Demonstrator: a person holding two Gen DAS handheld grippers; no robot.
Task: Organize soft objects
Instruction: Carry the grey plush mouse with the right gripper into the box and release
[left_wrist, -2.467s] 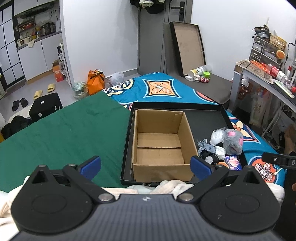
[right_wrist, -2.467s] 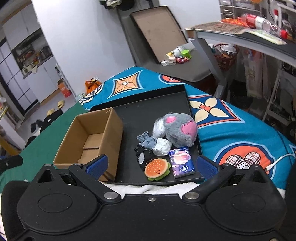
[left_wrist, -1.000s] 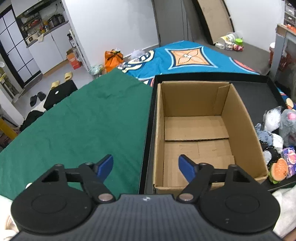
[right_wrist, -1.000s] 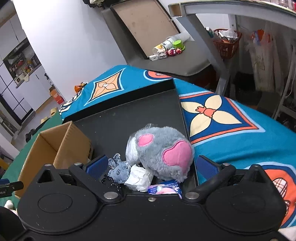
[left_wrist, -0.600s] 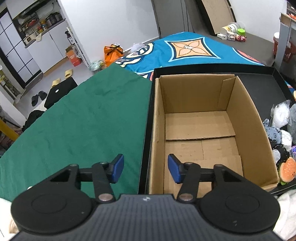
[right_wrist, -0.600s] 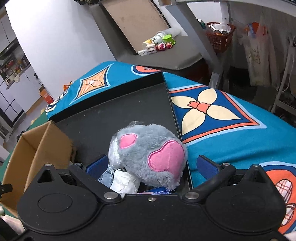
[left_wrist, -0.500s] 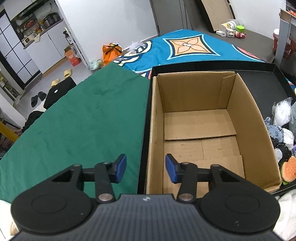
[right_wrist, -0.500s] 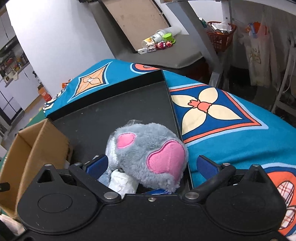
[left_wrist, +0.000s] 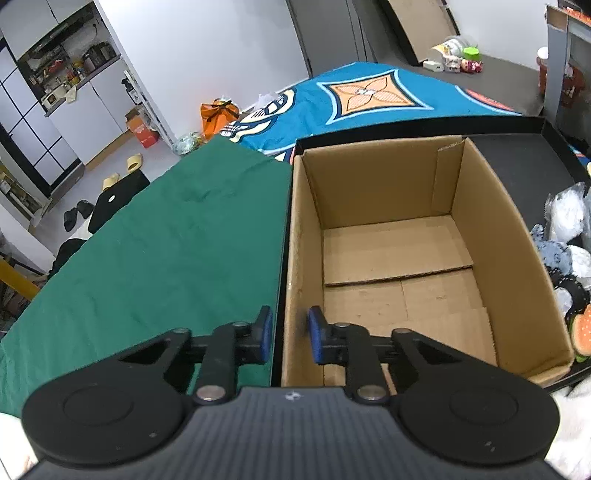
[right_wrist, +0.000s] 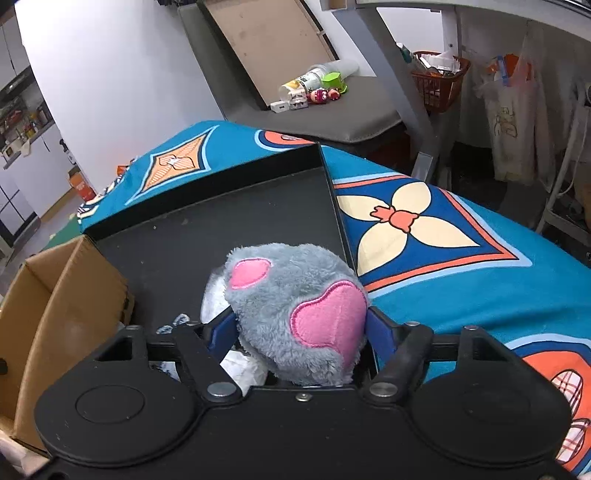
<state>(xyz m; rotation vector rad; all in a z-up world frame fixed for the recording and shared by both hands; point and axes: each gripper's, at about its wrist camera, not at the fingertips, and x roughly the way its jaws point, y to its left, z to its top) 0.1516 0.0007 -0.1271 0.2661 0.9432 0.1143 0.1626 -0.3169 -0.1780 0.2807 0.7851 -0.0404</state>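
An empty cardboard box (left_wrist: 369, 184) stands in the left part of a black tray (left_wrist: 517, 158). My left gripper (left_wrist: 290, 332) straddles the box's left wall and the tray rim; its jaws are closing, with the blue pads against both. In the right wrist view a grey plush toy (right_wrist: 295, 295) with pink patches lies in the tray (right_wrist: 221, 221) beside the box (right_wrist: 62, 302). My right gripper (right_wrist: 299, 332) is closing on it, its pads touching both sides. More small soft items lie right of the box, among them a white bagged one (left_wrist: 565, 214) and a burger plush (left_wrist: 581, 332).
A green cloth (left_wrist: 166, 240) covers the surface left of the tray. A blue patterned blanket (right_wrist: 424, 229) lies behind and to the right. A grey table leg (right_wrist: 399, 74) and a basket stand beyond the blanket.
The left jaws have narrowed from wide apart onto the box's left wall. The right jaws have come in from fully wide onto the grey plush, which now fills the gap.
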